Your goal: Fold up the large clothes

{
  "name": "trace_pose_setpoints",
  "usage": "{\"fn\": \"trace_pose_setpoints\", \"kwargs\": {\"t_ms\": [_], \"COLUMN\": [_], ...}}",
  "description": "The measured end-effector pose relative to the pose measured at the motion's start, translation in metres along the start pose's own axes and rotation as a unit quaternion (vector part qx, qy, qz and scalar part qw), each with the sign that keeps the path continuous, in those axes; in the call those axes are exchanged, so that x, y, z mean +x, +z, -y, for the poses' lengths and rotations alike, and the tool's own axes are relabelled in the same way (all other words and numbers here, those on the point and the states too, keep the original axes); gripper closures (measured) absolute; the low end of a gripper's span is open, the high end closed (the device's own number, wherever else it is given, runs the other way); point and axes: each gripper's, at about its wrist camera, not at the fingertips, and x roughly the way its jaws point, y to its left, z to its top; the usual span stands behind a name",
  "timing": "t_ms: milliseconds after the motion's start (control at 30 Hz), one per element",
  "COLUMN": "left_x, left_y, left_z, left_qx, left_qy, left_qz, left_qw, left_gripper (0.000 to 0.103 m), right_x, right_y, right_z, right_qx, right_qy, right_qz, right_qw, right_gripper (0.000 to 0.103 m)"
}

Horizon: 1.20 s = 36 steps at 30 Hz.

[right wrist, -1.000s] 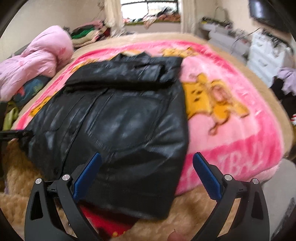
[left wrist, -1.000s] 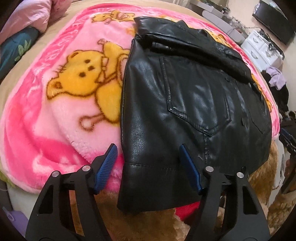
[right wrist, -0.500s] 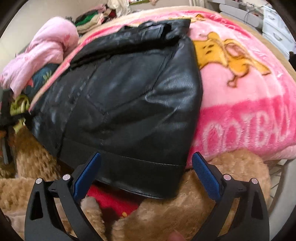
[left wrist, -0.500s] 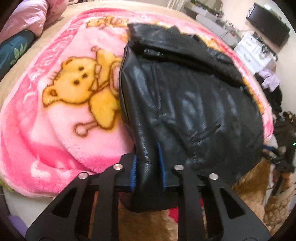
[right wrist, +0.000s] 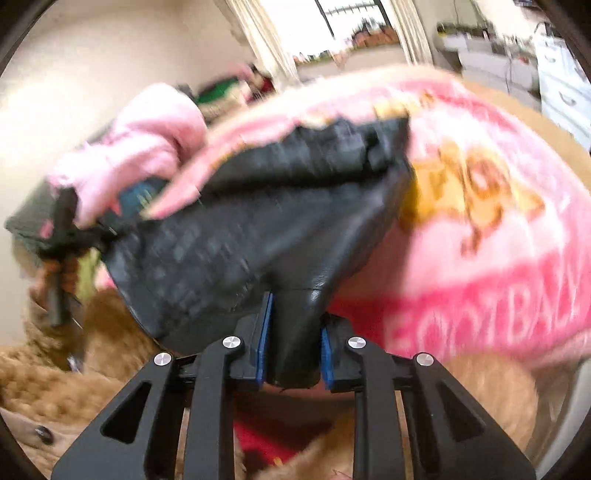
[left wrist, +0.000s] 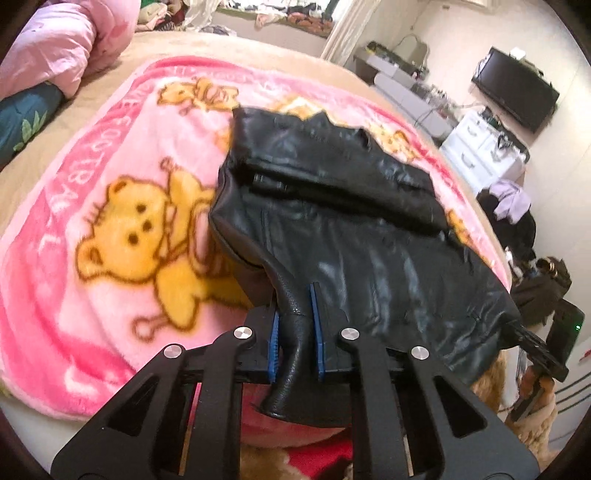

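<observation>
Closest in, both tools are clamped on the hem of the black leather jacket (left wrist: pixel 354 236). The left gripper (left wrist: pixel 295 332) has its blue pads (left wrist: pixel 274 343) squeezed onto a bunched fold at one bottom corner, and a bit of leather hangs out below the jaws. The right gripper (right wrist: pixel 291 343) is doing the same at the other bottom corner, with a thick wad of hem pinched between its blue pads (right wrist: pixel 264 332). The right wrist view is really smeared, so fine detail there is hard to make out.

Under the tools there's a fuzzy brown throw (right wrist: pixel 74 369) with a red patch peeking out.

The hem end of the jacket is raised off the bed where it's gripped, and the leather slopes away from the tools. The collar end, folded over, rests further back on the pink bear blanket (left wrist: pixel 110 229) that covers the bed, with the yellow bear print right beside the jacket's edge.

Further back, a pink duvet (left wrist: pixel 62 40) is heaped at the head of the bed. Off to the far side stand a white drawer unit (left wrist: pixel 484 147) and a dark TV (left wrist: pixel 517 92) on the wall, with a window (right wrist: pixel 354 22) at the end of the room.
</observation>
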Motion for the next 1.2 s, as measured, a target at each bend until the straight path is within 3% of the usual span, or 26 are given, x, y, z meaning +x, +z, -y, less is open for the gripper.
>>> {"fn": "trace_pose_setpoints", "kwargs": {"t_ms": [167, 400, 733, 867, 1200], "left_x": [-0.010, -0.016, 0.000, 0.012, 0.050], "left_y": [0.021, 0.057, 0.099, 0.117, 0.153], "left_z": [0.001, 0.002, 0.013, 0.009, 0.012], "left_qx": [-0.016, -0.038, -0.040, -0.048, -0.033], "left_qy": [-0.009, -0.004, 0.012, 0.010, 0.050], "left_qz": [0.030, 0.073, 0.118, 0.121, 0.115], "left_qw": [0.9994, 0.9966, 0.9921, 0.9914, 0.9915], "left_gripper": [0.096, 0.095, 0.094, 0.094, 0.094], "right_x": [-0.009, -0.010, 0.021, 0.041, 0.086], "right_y": [0.032, 0.081, 0.135, 0.153, 0.185], "right_z": [0.002, 0.010, 0.028, 0.036, 0.061], "right_qx": [0.012, 0.023, 0.051, 0.065, 0.091], "right_qy": [0.020, 0.005, -0.030, -0.044, -0.065], "right_qz": [0.061, 0.114, 0.144, 0.148, 0.135], "right_qw": [0.998, 0.993, 0.988, 0.986, 0.984], "right_gripper": [0.090, 0.090, 0.090, 0.090, 0.090]}}
